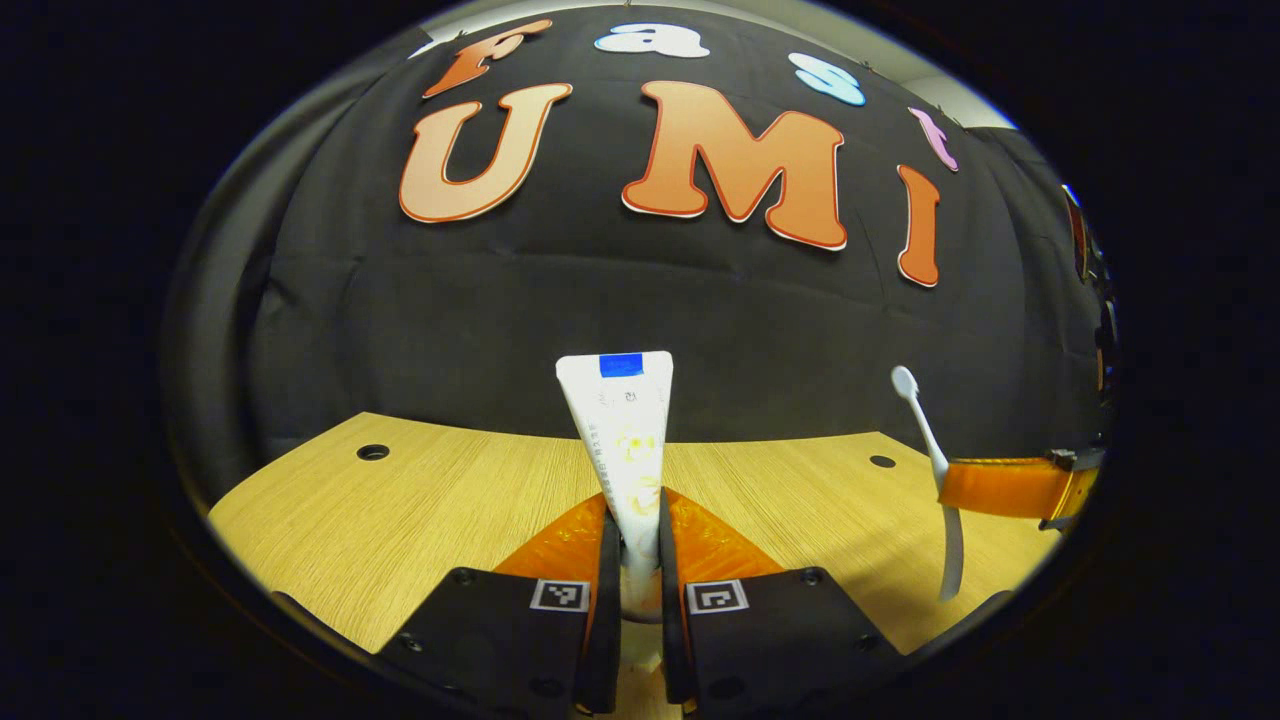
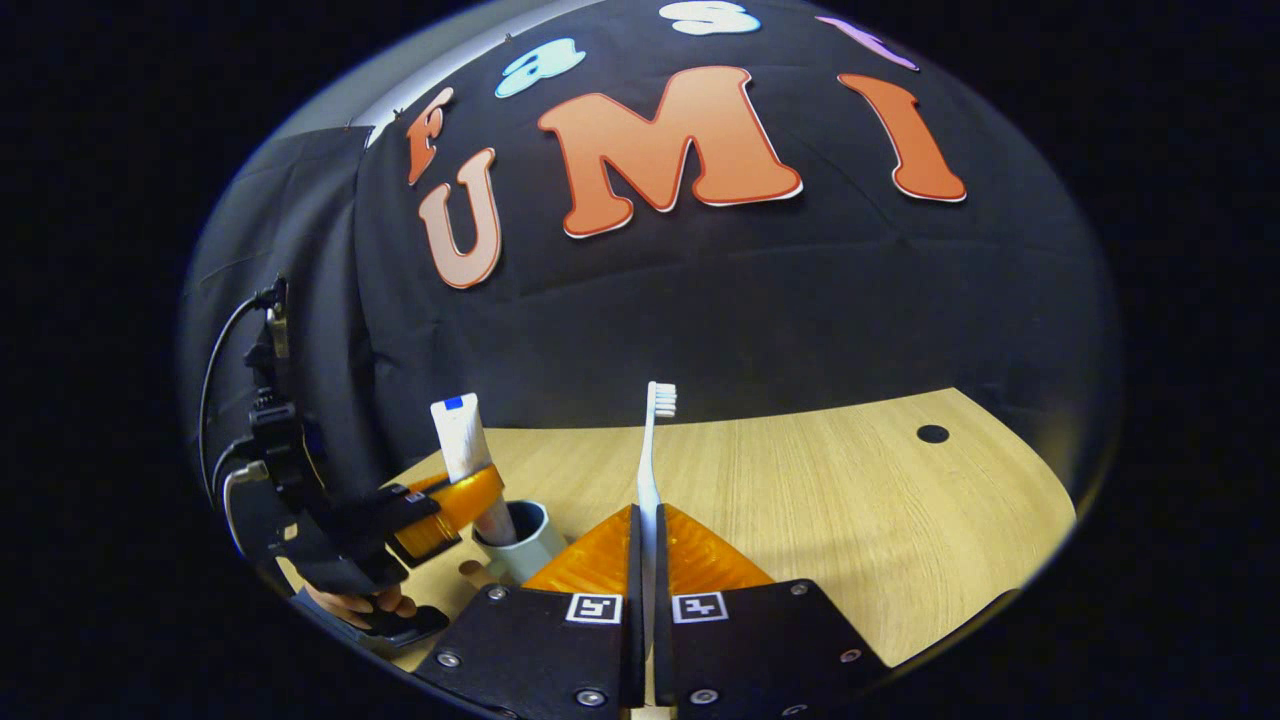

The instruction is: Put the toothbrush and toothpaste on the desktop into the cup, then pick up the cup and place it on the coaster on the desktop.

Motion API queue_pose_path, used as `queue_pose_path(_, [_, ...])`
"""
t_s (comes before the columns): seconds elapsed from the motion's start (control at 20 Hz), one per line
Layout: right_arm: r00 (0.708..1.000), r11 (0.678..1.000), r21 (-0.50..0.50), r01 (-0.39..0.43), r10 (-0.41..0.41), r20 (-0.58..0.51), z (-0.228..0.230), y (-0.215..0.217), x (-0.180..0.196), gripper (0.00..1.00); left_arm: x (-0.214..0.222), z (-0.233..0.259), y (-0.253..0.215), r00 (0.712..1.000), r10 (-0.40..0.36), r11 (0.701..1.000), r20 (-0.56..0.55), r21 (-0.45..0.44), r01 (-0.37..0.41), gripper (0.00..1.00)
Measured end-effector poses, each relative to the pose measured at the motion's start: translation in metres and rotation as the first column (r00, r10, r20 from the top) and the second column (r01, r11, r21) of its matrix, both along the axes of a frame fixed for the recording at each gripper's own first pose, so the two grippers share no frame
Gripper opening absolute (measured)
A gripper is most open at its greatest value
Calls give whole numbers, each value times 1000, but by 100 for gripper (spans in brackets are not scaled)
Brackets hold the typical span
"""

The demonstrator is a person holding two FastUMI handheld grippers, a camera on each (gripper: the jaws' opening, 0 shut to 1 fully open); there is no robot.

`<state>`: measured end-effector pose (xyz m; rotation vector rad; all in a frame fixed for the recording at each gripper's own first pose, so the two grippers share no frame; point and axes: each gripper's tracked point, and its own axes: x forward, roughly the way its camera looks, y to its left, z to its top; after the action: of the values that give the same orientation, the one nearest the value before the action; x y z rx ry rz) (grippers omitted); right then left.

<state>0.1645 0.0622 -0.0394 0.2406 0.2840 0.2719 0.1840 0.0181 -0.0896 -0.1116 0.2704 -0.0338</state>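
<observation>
Over the cup (image 2: 520,535), left tool (image 1: 640,590) pinches the paste (image 1: 625,450), right tool (image 2: 646,600) the brush (image 2: 650,470); a tilted release could tip the cup

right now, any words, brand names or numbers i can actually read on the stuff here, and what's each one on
None can be read.
toothpaste: faint print down the tube and a plain blue patch at its top, too small and blurred to read.
left tool and right tool: square black-and-white coded markers on each, patterns, not words.
toothbrush and cup: no lettering that I can make out.
</observation>
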Motion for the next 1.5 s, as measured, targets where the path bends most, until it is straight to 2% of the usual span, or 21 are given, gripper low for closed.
queue_pose_path(0.15, [999, 999, 19, -28, 27, 30, 6, 19, 16, 4, -9, -2, 3, 1000, -4, 1000, -5, -8, 4, 22])
queue_pose_path(0.35, [993, 998, 36, -53, 49, 112, 21, 40, 31, 4, -20, -13, 7, 999, -6, 1000, -33, -18, 6, 29])
queue_pose_path(0.45, [987, 996, 59, -66, 57, 149, 32, 51, 38, 4, -26, -19, 7, 999, -10, 1000, -47, -28, 9, 29])
queue_pose_path(0.5, [985, 995, 65, -69, 58, 165, 34, 54, 39, 4, -28, -20, 9, 999, -14, 1000, -51, -27, 12, 33])
queue_pose_path(0.8, [970, 990, 94, -106, 82, 230, 27, 73, 53, 4, -48, -6, 30, 1000, 29, 1000, 6, 1, -29, 39])
queue_pose_path(0.95, [959, 985, 116, -124, 89, 268, 33, 85, 54, 4, -57, -5, 45, 998, 62, 998, 21, 10, -63, 87])
queue_pose_path(1.2, [924, 976, 146, -161, 98, 370, 52, 107, 58, 4, -72, -2, 71, 993, 113, 993, 33, 25, -113, 89])
queue_pose_path(1.5, [874, 978, 119, -171, 95, 477, 62, 125, 63, 4, -85, 1, 94, 988, 145, 989, 55, 24, -146, 88])
